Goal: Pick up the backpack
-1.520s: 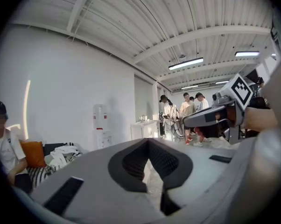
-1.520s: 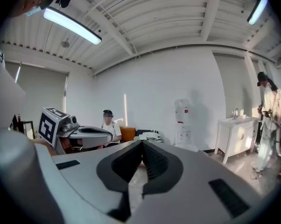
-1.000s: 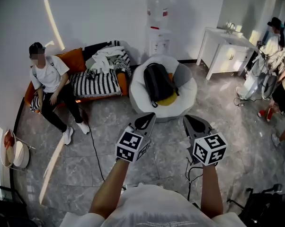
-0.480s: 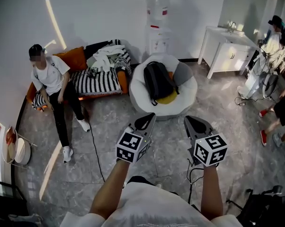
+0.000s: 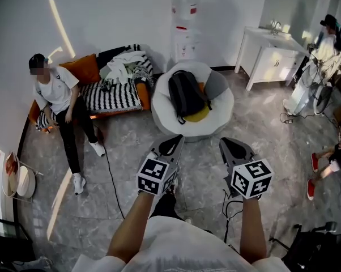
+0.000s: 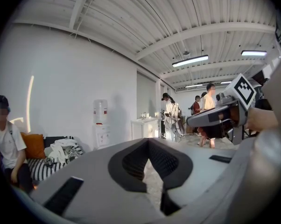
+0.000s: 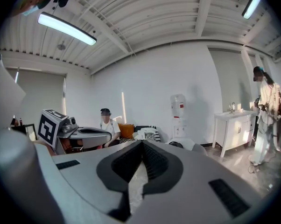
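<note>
Grey marble-look floor [image 5: 131, 146], glossy tiles, plain white walls. Far left, a person [image 5: 56, 92] sits on an orange sofa [image 5: 82, 69], with a black-and-white striped cushion [image 5: 109, 97] and a crumpled heap of clothes [image 5: 124, 67] beside them. A thin black cable [image 5: 111, 174] trails over the tiles. Centre back is a white water dispenser [image 5: 185, 27]; its red label is too small to read. In front of it is a round white beanbag [image 5: 162, 109]. The black fabric backpack [image 5: 183, 94] lies on it, against a yellow cushion [image 5: 199, 115] and a grey cushion [image 5: 214, 85]. Left gripper [image 5: 171, 145] and right gripper [image 5: 234, 147] are grey plastic with black-and-white marker cubes. Both sets of jaws are closed tight with nothing in them, well short of the backpack. On the right, a white cabinet [image 5: 269, 61] with a sink and a standing figure [image 5: 328, 41].
</note>
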`<state>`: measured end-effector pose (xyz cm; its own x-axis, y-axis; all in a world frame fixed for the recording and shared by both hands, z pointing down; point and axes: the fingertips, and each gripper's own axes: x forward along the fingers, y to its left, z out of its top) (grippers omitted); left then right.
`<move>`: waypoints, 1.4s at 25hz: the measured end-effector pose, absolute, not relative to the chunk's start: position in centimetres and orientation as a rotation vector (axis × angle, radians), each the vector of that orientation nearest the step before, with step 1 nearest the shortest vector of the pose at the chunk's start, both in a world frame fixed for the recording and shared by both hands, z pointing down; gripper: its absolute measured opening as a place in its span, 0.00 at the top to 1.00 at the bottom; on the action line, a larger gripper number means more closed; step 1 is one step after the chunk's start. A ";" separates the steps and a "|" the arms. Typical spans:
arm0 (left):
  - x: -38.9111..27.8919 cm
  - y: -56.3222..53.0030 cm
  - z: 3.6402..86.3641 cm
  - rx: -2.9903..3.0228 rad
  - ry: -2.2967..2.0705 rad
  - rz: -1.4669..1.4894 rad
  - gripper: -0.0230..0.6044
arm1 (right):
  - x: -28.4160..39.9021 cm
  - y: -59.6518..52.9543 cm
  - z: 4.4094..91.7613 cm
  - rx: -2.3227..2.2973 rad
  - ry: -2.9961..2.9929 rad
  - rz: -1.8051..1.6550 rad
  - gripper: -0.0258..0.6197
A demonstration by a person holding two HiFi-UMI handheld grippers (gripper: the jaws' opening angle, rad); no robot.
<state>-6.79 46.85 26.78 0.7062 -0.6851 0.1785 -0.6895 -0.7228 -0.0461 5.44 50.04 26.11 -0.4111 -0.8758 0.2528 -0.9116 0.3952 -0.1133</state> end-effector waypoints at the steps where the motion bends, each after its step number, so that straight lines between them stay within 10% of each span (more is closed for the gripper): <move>1: -6.7 46.5 27.0 2.878 -1.162 0.285 0.94 | 5.5 49.7 26.3 1.607 -2.494 0.352 0.96; 35: -7.0 18.6 27.4 2.817 -1.237 0.317 0.94 | 5.5 20.4 26.7 1.549 -2.513 0.355 0.96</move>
